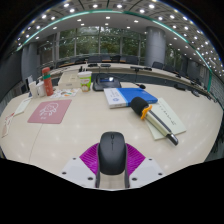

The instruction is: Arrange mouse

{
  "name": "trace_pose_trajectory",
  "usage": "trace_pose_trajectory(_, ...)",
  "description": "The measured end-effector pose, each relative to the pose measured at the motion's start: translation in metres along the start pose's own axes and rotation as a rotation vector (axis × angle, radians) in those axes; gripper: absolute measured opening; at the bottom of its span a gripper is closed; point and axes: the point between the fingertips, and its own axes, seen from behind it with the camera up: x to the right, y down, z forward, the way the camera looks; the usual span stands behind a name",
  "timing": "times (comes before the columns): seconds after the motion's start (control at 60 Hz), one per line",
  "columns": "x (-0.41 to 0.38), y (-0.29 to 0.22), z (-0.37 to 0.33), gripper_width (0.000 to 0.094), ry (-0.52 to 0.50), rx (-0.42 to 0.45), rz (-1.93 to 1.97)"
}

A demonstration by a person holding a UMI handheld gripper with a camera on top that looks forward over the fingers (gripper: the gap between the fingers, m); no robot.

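A dark grey computer mouse (112, 152) sits between my two fingers, its back end toward the camera. The magenta pads (90, 157) press against both of its sides. My gripper (112, 160) is shut on the mouse and holds it above a pale beige table (90, 128). A pink mouse mat (49, 111) lies on the table to the left, well beyond the fingers.
To the right lie blue and white books (133, 97), a yellow-handled tool (146, 110) and a white pad (165, 118). Bottles and boxes (45, 82) stand at the back left. A black laptop (103, 81) sits at the back middle.
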Motion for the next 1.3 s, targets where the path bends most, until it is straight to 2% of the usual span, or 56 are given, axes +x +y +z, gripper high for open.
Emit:
trace_pose_trajectory(0.233, -0.068, -0.165, -0.013, 0.0325, 0.011, 0.205, 0.039)
trace_pose_trajectory(0.3, -0.111, -0.199, -0.003, 0.0324, -0.013, 0.232, 0.038)
trace_pose_trajectory(0.4, -0.186, -0.228, 0.032, 0.0326, -0.066, 0.227, 0.021)
trace_pose_trajectory(0.5, -0.26, -0.226, 0.074, 0.0324, -0.106, 0.191, 0.002)
trace_pose_trajectory(0.617, -0.325, -0.188, 0.132, 0.0325, -0.14, 0.1, -0.014)
trace_pose_trajectory(0.817, -0.361, -0.121, 0.198, 0.0345, -0.106, -0.039, -0.056)
trace_pose_trajectory(1.0, -0.362, -0.103, 0.202, 0.0491, -0.104, -0.099, -0.036)
trace_pose_trajectory(1.05, -0.364, -0.108, 0.19, 0.0634, -0.119, -0.097, -0.044)
trace_pose_trajectory(1.1, -0.363, -0.118, 0.173, 0.0843, -0.127, -0.073, -0.063)
trace_pose_trajectory(1.117, -0.363, -0.122, 0.166, 0.0873, -0.125, -0.065, -0.07)
trace_pose_trajectory(1.15, -0.359, -0.129, 0.151, 0.0845, -0.115, -0.048, -0.083)
trace_pose_trajectory(1.3, -0.347, -0.146, 0.067, 0.0858, -0.097, -0.009, -0.081)
